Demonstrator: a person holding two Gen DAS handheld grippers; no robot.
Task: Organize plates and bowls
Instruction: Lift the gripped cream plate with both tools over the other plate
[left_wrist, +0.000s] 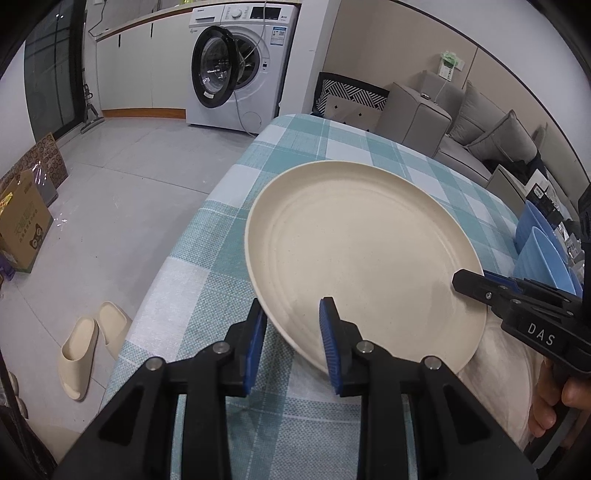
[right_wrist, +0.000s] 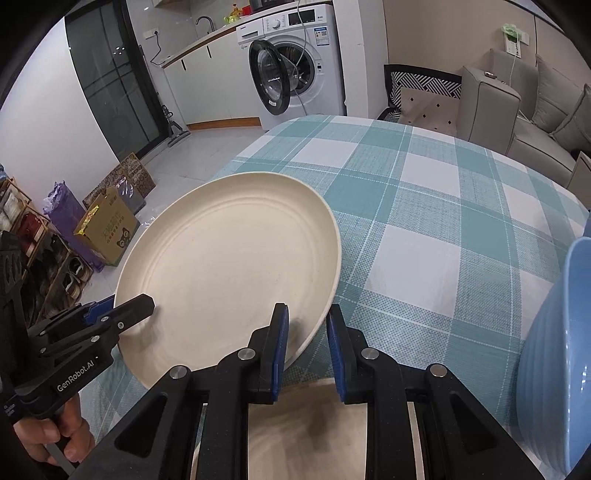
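Observation:
A large cream plate (left_wrist: 362, 251) hangs tilted just above the teal checked tablecloth (left_wrist: 207, 258), carried by both grippers at opposite rims. My left gripper (left_wrist: 291, 314) is shut on the plate's near-left rim, its blue pads (left_wrist: 328, 332) pressed on either face. My right gripper (right_wrist: 308, 321) is shut on the plate's (right_wrist: 229, 266) near-right rim. Each gripper also shows in the other's view: the right gripper (left_wrist: 476, 282) at the far rim, the left gripper (right_wrist: 125, 306) at the left rim. A second cream plate (right_wrist: 306, 424) lies on the table under the right gripper.
Blue ribbed bowls (left_wrist: 535, 243) stand at the table's right side, one bowl (right_wrist: 554, 350) close beside the right gripper. The table edge (left_wrist: 192, 221) drops to a tiled floor with slippers (left_wrist: 88, 343) and a cardboard box (right_wrist: 107, 229). A washing machine (left_wrist: 236, 70) stands behind.

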